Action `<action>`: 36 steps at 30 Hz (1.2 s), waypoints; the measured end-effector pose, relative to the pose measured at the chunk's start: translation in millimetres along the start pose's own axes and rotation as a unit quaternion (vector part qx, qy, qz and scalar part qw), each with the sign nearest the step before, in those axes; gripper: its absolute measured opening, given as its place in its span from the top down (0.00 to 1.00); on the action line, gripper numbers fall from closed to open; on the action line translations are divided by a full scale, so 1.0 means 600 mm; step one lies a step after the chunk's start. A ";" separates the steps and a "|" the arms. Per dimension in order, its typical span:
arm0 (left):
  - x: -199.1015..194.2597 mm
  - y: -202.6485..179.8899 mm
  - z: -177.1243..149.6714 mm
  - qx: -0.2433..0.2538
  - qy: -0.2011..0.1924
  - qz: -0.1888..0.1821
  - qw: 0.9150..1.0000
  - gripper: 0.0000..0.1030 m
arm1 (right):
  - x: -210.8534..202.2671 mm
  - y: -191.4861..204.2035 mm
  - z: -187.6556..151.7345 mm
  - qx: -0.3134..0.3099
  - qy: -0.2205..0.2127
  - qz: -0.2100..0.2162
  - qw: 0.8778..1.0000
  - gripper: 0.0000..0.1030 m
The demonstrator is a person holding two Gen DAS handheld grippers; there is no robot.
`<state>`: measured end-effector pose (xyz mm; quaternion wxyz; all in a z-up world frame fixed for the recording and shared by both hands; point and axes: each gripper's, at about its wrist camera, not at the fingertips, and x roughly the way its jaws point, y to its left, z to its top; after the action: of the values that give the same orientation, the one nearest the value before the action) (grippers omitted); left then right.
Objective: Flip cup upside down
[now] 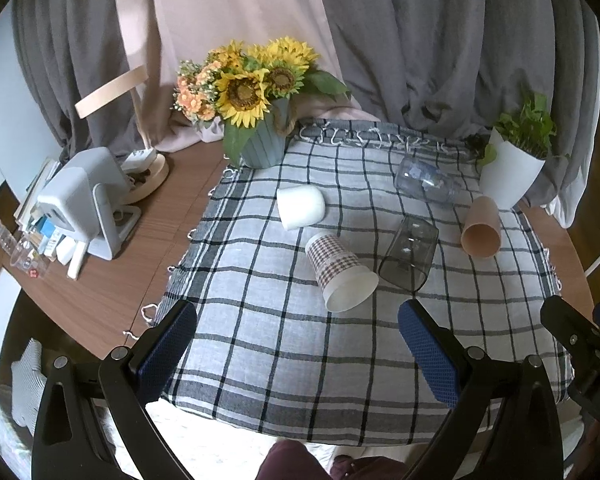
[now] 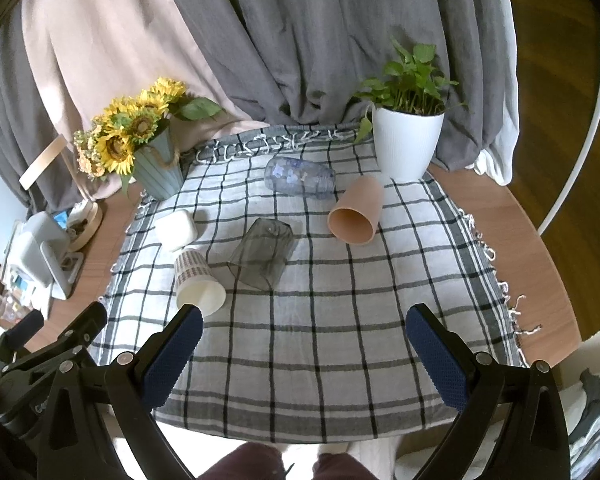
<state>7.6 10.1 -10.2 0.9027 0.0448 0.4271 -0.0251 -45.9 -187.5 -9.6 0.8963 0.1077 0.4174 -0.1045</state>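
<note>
Blue-grey ribbed vase at upper centre holds sunflowers; the white pot at upper right holds a leafy plant. Five cups lie on their sides mid-frame on the checked cloth: white cup, plaid paper cup, smoky glass, tan cup, clear tumbler. Both left gripper and right gripper gape wide, empty, low in frame, apart from every cup.
</note>
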 end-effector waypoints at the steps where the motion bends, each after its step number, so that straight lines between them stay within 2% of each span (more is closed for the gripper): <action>1: 0.003 0.001 0.003 0.003 0.002 -0.001 1.000 0.00 | 0.004 0.002 -0.001 0.004 0.004 0.000 1.000 0.01; 10: 0.077 0.032 0.055 0.060 0.044 -0.047 0.996 0.00 | 0.067 0.031 0.008 0.078 0.052 -0.010 0.996 0.01; 14: 0.117 0.048 0.088 0.096 0.061 -0.068 0.991 0.00 | 0.096 0.049 0.008 0.133 0.073 -0.022 0.988 0.01; 19: 0.168 0.058 0.130 0.161 0.074 -0.081 0.981 0.00 | 0.132 0.080 0.011 0.188 0.100 -0.036 0.976 0.01; 26: 0.238 0.051 0.178 0.260 0.097 -0.114 0.954 0.00 | 0.178 0.120 0.020 0.261 0.123 -0.046 0.956 0.01; 27: 0.252 0.046 0.188 0.281 0.103 -0.123 0.946 0.00 | 0.183 0.125 0.023 0.270 0.122 -0.051 0.954 0.01; 30: 0.280 0.036 0.203 0.317 0.113 -0.129 0.933 0.00 | 0.194 0.137 0.030 0.299 0.115 -0.066 0.945 0.01; 32: 0.304 0.025 0.216 0.351 0.121 -0.129 0.920 0.00 | 0.203 0.145 0.035 0.317 0.113 -0.075 0.939 0.01; 35: 0.330 0.012 0.221 0.390 0.124 -0.123 0.904 0.00 | 0.218 0.154 0.037 0.345 0.117 -0.079 0.928 0.01; 36: 0.342 0.003 0.221 0.412 0.122 -0.118 0.895 0.00 | 0.222 0.155 0.036 0.351 0.118 -0.081 0.925 0.01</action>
<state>239.8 -3.0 -84.7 0.7346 0.3646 0.4874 -0.2998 79.7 -117.7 -88.6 0.7339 0.3928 0.4640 -0.3031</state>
